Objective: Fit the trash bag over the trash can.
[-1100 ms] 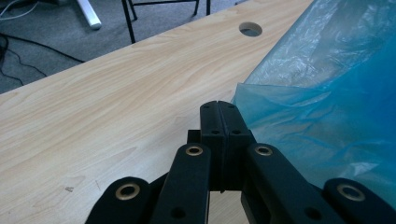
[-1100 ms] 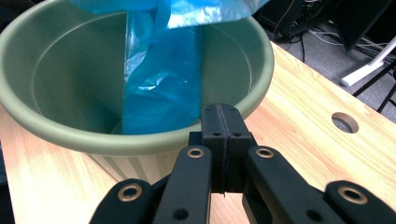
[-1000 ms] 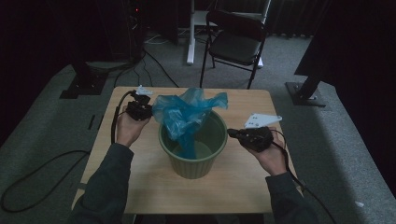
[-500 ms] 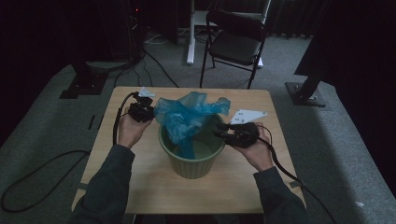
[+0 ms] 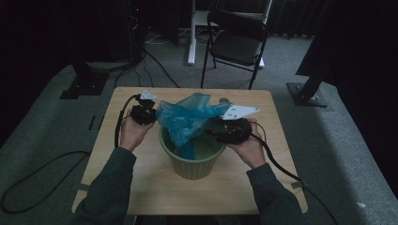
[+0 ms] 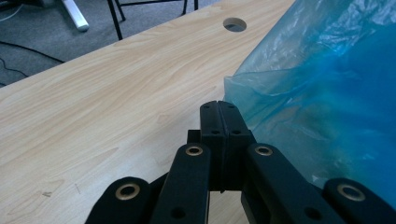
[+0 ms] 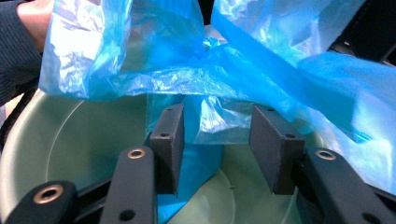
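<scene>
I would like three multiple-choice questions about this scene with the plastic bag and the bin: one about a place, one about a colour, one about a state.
1. Where is the right gripper?
A. over the bin's rim
B. on the floor
C. on the chair

2. What colour is the plastic bag?
A. red
B. blue
C. yellow

3. How do the jaws of the left gripper stand?
A. wide apart
B. pressed together
C. around the bin's rim

Answers: 1 A, the high view shows it at the green bin. 2 B, it is blue in every view. 3 B, the left gripper view shows no gap between them.
</scene>
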### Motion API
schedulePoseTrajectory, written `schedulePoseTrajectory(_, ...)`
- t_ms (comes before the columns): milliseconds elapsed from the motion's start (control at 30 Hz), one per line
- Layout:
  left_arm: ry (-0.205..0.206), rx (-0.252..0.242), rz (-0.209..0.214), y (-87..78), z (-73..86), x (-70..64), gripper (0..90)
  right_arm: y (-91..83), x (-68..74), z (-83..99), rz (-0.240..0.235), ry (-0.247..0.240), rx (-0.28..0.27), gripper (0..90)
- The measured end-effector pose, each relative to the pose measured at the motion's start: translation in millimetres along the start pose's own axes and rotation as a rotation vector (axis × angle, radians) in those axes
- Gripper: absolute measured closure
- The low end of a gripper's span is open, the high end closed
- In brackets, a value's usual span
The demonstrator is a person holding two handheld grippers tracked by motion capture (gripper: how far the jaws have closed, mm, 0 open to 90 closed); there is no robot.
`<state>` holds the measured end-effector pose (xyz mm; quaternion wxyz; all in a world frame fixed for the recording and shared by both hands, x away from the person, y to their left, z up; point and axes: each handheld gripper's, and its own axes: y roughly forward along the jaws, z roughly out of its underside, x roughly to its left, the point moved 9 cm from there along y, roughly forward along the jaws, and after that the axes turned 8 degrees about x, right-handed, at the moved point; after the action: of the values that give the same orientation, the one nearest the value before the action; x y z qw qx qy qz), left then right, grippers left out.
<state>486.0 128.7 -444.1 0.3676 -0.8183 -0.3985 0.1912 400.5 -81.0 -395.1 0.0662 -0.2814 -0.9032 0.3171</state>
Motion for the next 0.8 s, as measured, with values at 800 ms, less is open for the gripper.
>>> schedulePoseTrajectory(800,0.018,-0.008,0.007,-1.6,-2.4,-6.4,90.0,3.8,2.7,-13.2,-0.078,0.04,-0.036,50.0)
